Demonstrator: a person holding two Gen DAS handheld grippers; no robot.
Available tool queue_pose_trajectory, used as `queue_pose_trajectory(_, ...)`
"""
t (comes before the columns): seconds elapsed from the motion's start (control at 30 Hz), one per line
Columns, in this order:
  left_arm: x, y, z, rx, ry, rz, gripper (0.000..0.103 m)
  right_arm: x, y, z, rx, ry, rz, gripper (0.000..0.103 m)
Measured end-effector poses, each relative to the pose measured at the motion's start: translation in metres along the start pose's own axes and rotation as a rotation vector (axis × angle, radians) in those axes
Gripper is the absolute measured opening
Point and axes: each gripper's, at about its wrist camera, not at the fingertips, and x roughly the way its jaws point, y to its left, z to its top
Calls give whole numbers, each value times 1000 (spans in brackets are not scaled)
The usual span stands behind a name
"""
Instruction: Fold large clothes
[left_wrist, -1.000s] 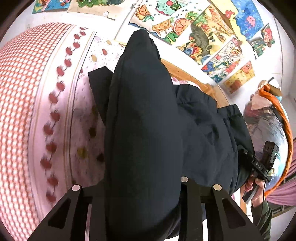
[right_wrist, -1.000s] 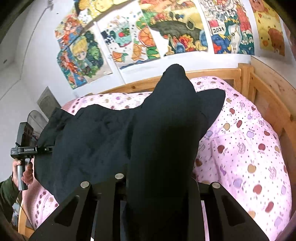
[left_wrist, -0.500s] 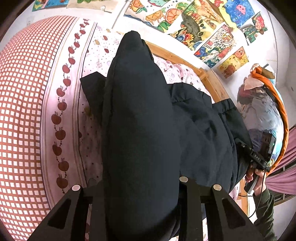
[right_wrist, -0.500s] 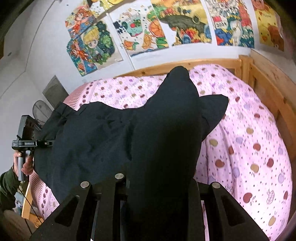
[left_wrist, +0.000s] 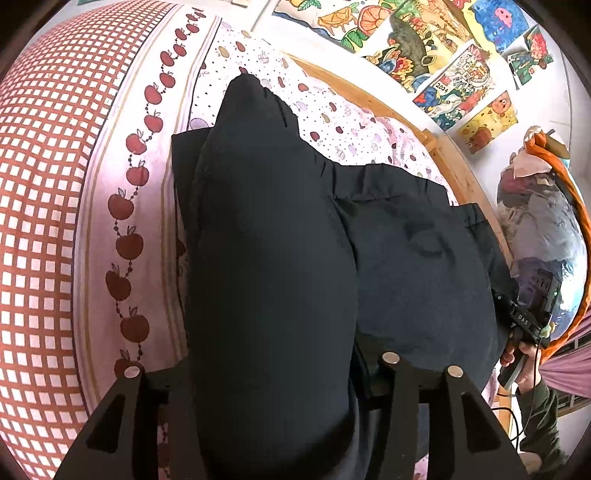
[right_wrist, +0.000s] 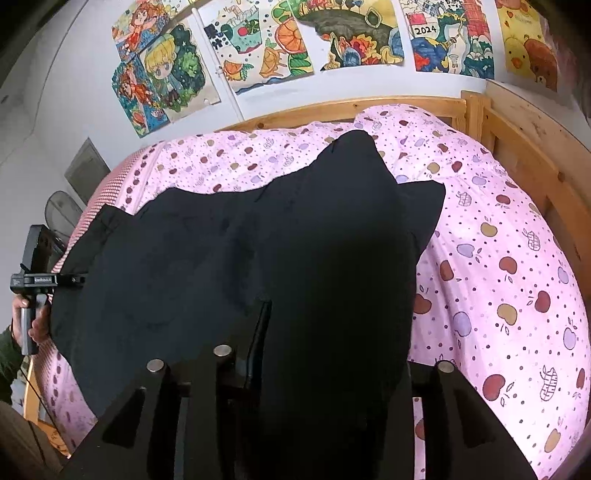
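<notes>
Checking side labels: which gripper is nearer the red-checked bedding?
Left. The left gripper sits right beside the red-checked bedding; the right gripper is across the black garment, by the wooden bed frame. Both jaws have just been opening, garment between them.

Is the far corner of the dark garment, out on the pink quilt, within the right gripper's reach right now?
Probably not: the right gripper has the garment bunched between its jaws, hiding that corner.
</notes>
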Motion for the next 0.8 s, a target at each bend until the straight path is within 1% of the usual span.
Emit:
queue_pose_trajectory(0.07, 2, -1, -1, 2, -12, 13, 58, 5, -3, -2, 8, 4, 2, 46)
queue_pose_trajectory(0.1, 4, -1, -1, 7, -20, 29, 66, 7, -4, -3, 17, 7, 1, 48)
queue_pose_trajectory(0.13, 6, -4, 0, 9, -26, 43, 73, 9, -5, -4, 25, 12, 8, 53)
queue_pose_trajectory(0.17, 8, -4, 0, 11, -35, 59, 76, 11, -6, -4, 27, 14, 13, 58)
queue_pose_trajectory(0.2, 8, -3, 1, 10, -43, 67, 81, 12, -6, -5, 30, 12, 13, 59)
queue_pose_trajectory(0.33, 5, 4, 1, -6, -68, 64, 85, 15, -6, -8, 36, 0, 12, 68)
queue_pose_trajectory(0.43, -1, 10, -6, 17, -107, 90, 91, 18, -7, -12, 40, -15, 4, 73)
queue_pose_trajectory(0.5, -2, 5, -9, 40, -132, 108, 94, 18, -8, -14, 41, -28, 2, 75)
queue_pose_trajectory(0.57, -1, 1, -10, 51, -137, 126, 96, 19, -8, -16, 46, -28, -11, 81)
queue_pose_trajectory(0.63, 0, -4, -8, 56, -144, 131, 97, 18, -9, -16, 47, -33, -26, 83)
queue_pose_trajectory(0.73, -1, -8, -6, 34, -152, 146, 98, 15, -6, -15, 41, -41, -57, 84)
queue_pose_trajectory(0.8, -2, -10, -6, 17, -157, 176, 99, 12, -4, -15, 32, -48, -79, 84)
